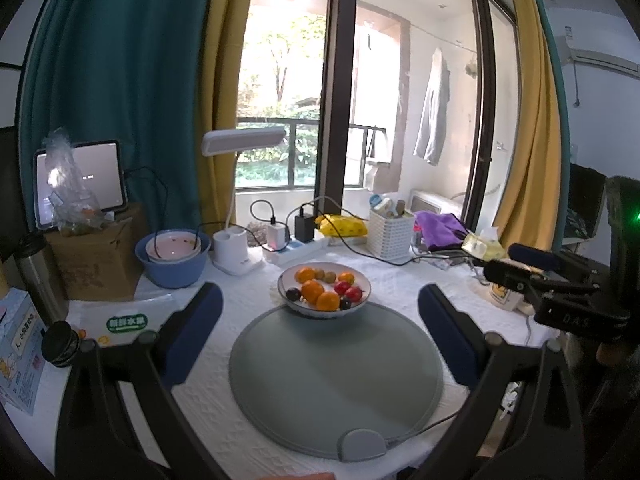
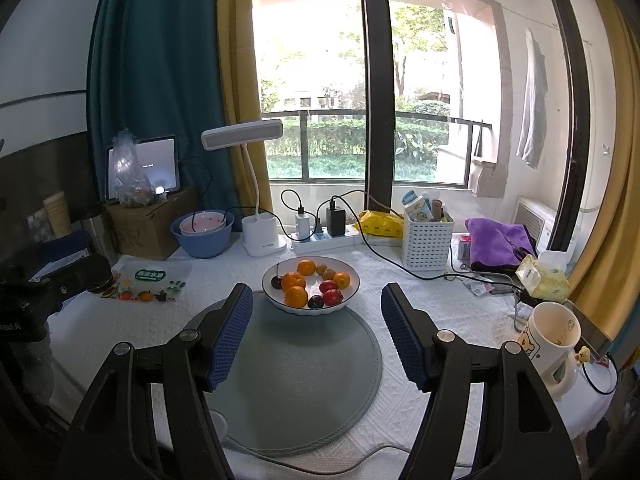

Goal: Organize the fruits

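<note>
Fruits [image 2: 311,283] (oranges, red & dark ones, kiwis) all sit in white bowl [image 2: 348,294] at far edge of grey mat [image 2: 304,380]; left gripper [image 1: 320,336] & right gripper [image 2: 316,336] both spread wide, holding nothing, w/ no fruit visible elsewhere on the table — fits either sorted or awaiting sorting.

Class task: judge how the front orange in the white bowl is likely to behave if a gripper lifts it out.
The orange looks round, so it would probably roll if released on the grey mat. Its skin seems smooth and firm; ribbed fingers should likely hold it. It touches neighbouring fruit in the bowl, so lifting may nudge them.
</note>
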`<action>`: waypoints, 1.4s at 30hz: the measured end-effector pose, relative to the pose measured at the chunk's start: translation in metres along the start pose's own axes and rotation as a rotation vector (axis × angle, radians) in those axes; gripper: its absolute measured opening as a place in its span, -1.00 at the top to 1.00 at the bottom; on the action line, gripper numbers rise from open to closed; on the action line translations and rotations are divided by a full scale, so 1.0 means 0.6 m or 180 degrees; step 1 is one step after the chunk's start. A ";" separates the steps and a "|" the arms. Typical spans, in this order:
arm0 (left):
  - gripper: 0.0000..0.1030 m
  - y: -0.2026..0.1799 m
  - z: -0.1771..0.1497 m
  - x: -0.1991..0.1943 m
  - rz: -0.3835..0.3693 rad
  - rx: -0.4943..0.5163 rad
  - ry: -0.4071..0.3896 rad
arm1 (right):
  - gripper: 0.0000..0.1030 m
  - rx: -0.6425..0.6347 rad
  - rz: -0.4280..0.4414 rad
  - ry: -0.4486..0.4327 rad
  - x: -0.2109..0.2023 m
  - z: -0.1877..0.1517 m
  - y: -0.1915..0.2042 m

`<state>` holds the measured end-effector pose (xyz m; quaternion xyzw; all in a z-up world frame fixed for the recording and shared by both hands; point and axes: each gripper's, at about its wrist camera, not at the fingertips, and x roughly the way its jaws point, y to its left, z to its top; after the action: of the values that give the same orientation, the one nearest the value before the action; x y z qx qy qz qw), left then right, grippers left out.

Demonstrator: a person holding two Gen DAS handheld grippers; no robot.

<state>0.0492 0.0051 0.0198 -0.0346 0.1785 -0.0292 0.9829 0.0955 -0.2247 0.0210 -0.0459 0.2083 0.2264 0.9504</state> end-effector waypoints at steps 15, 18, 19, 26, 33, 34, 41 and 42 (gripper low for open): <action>-0.92 -0.002 -0.003 0.000 0.0001 0.0004 -0.0004 | -0.36 -0.0004 0.0000 -0.0001 0.000 -0.001 0.001; -0.92 -0.003 -0.003 0.000 -0.0001 0.0006 0.0001 | -0.36 -0.0004 0.0000 0.0000 0.000 -0.001 0.001; -0.92 -0.004 -0.003 -0.001 0.0000 0.0011 0.0001 | -0.36 -0.0003 0.0002 -0.0003 -0.001 -0.001 0.000; -0.92 -0.007 -0.004 -0.002 0.0000 0.0026 0.0001 | -0.36 0.0001 -0.0006 -0.0005 -0.001 0.001 0.003; -0.92 -0.007 -0.004 -0.002 0.0006 0.0012 0.0004 | -0.36 -0.0001 -0.0002 -0.0003 -0.002 0.001 0.003; -0.92 -0.006 -0.004 -0.002 0.0007 0.0010 0.0006 | -0.36 -0.0002 -0.0001 -0.0002 -0.002 0.002 0.003; -0.92 -0.007 -0.003 -0.001 0.0008 0.0014 0.0017 | -0.36 -0.0001 -0.0007 -0.0002 -0.002 0.001 0.003; -0.92 -0.006 -0.003 -0.001 0.0007 0.0014 0.0019 | -0.36 0.0000 -0.0008 -0.0002 -0.002 0.001 0.004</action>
<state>0.0481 0.0013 0.0186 -0.0321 0.1814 -0.0286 0.9825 0.0937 -0.2231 0.0223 -0.0461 0.2080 0.2253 0.9507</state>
